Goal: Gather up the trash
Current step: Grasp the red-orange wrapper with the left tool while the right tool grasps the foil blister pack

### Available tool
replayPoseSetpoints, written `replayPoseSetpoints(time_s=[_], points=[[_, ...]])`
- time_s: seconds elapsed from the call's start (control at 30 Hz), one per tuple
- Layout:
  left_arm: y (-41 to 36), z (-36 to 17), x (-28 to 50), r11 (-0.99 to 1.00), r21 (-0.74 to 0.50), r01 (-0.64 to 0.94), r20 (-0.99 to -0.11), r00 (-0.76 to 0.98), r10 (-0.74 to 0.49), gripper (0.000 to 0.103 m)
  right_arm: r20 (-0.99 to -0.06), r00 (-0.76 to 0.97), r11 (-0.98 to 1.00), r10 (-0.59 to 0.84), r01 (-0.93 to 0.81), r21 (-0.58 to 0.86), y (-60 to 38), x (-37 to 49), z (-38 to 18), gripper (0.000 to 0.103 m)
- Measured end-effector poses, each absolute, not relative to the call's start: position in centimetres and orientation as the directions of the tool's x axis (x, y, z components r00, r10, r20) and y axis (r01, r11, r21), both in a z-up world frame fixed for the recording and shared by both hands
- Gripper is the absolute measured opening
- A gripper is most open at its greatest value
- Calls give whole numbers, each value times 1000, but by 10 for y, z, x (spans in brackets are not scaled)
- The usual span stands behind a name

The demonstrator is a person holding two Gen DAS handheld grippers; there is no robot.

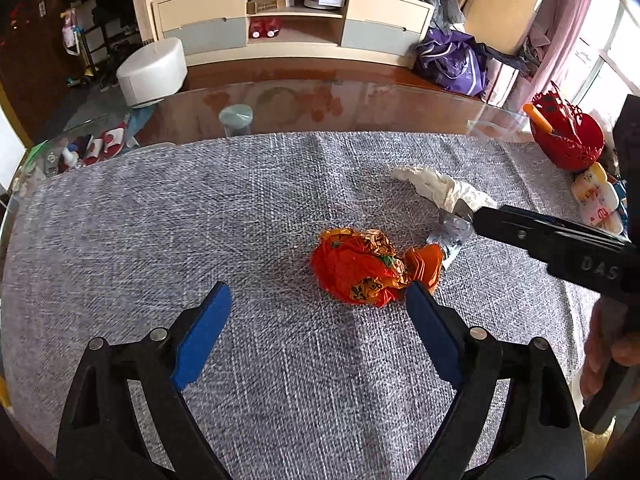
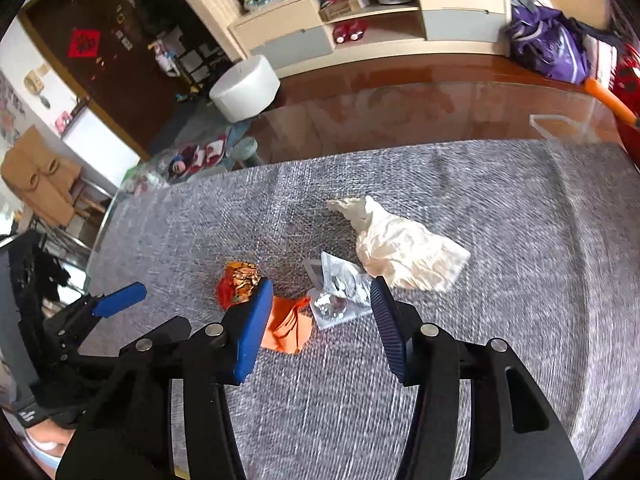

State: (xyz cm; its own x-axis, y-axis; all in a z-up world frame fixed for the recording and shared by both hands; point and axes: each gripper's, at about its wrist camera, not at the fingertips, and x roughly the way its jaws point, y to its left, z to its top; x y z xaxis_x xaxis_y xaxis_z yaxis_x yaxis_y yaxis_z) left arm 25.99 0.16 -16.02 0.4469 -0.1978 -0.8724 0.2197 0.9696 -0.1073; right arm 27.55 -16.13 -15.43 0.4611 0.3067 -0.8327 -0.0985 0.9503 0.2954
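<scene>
Right wrist: white wrapper (image 2: 404,246) diagonal, tip up-left.

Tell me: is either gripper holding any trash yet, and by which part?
Nothing is held. The left gripper and right gripper are open above the cloth, short of the wrappers.

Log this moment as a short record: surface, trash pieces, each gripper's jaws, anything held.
surface: grey woven cloth over a glass table
trash 1: crumpled orange wrapper
trash 2: small orange paper piece beside it
trash 3: silver foil packet
trash 4: crumpled white tissue, farthest back
left gripper: jaws wide open, empty, near the orange wrapper
right gripper: jaws partly open, empty, over the foil packet and orange paper
held: nothing
other: red basket at the table's right edge
</scene>
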Motion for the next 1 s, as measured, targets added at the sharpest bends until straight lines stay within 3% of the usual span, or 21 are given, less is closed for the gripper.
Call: replayPoseSetpoints(time_s=[0.23, 0.33, 0.77, 0.83, 0.93, 1.0], points=[[-2, -174, 277, 965, -137, 222, -874, 432, -224, 83, -861, 440, 967, 255, -101, 234, -153, 285, -173, 51], [-7, -181, 284, 962, -139, 233, -877, 422, -229, 83, -866, 436, 969, 245, -92, 228, -158, 287, -177, 27], [-33, -209, 300, 953, -142, 269, -897, 372, -239, 85, -839, 446, 949, 312, -105, 297, -182, 274, -163, 27], [-39, -211, 299, 948, -140, 287, -900, 363, -242, 80, -837, 446, 947, 318, -111, 301, -183, 272, -161, 27], [-46, -211, 296, 937, -165, 307, -899, 345, -271, 49, -835, 447, 946, 322, -121, 300, -184, 266, -158, 27], [-47, -208, 293, 939, -144, 314, -899, 355, -256, 43, -831, 451, 945, 325, -124, 302, -186, 262, -155, 27]])
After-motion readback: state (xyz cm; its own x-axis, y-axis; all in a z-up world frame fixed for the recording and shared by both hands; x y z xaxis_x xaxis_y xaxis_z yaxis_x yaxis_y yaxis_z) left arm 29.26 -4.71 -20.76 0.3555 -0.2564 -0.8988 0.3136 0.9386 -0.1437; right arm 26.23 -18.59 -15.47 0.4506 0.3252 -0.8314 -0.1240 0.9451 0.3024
